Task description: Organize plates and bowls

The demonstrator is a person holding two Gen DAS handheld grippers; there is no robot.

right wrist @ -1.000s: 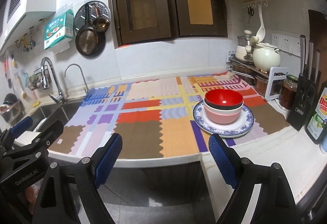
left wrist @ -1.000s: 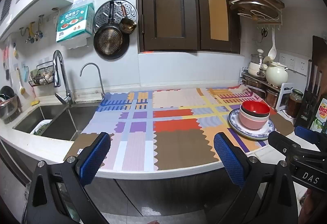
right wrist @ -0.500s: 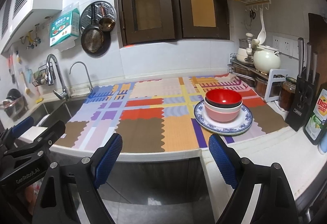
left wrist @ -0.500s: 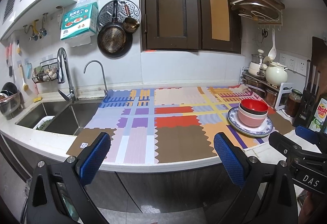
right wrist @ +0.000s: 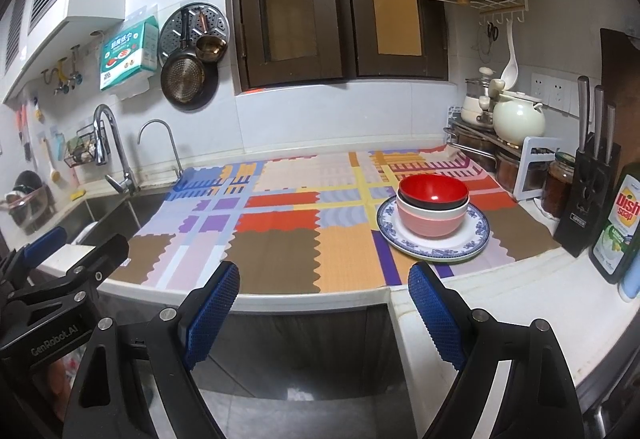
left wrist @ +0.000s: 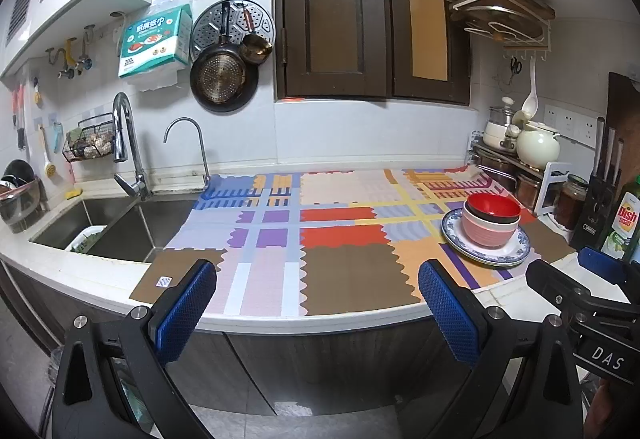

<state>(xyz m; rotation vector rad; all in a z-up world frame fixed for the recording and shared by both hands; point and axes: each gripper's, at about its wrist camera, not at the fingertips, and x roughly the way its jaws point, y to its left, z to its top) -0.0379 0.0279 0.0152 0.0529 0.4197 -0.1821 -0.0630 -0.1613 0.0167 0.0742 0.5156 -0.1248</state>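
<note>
Bowls sit nested in a stack on the right part of the tabletop (right wrist: 520, 291): a red bowl (right wrist: 433, 191) with a dark outside on top, a white bowl (right wrist: 432, 211) under it, and a pink ribbed bowl (right wrist: 430, 225) at the bottom. The stack rests on a blue-patterned plate (right wrist: 436, 247), a little left of the plate's middle. The plate lies on a patchwork mat (right wrist: 280, 239) of coloured blocks that covers most of the tabletop, and it sits near the mat's right edge.

Just right of the mat stand a black knife block (right wrist: 588, 199) and a green dish soap bottle (right wrist: 618, 227), with glass jars (right wrist: 560, 185) and a cream pot (right wrist: 518, 121) on a rack farther back. At the far left, a steel sink (left wrist: 120, 227) with a tall faucet (left wrist: 128, 147) borders the mat. A frying pan (left wrist: 222, 81) hangs on the tiled wall above it, beside a dark wooden window (left wrist: 360, 11).

Both tools hover off the near edge of the tabletop, well apart from the plate. The right gripper (right wrist: 324, 313) is spread wide with nothing between its blue pads. The left gripper (left wrist: 318, 309) is likewise released and empty, its pads wide apart.
</note>
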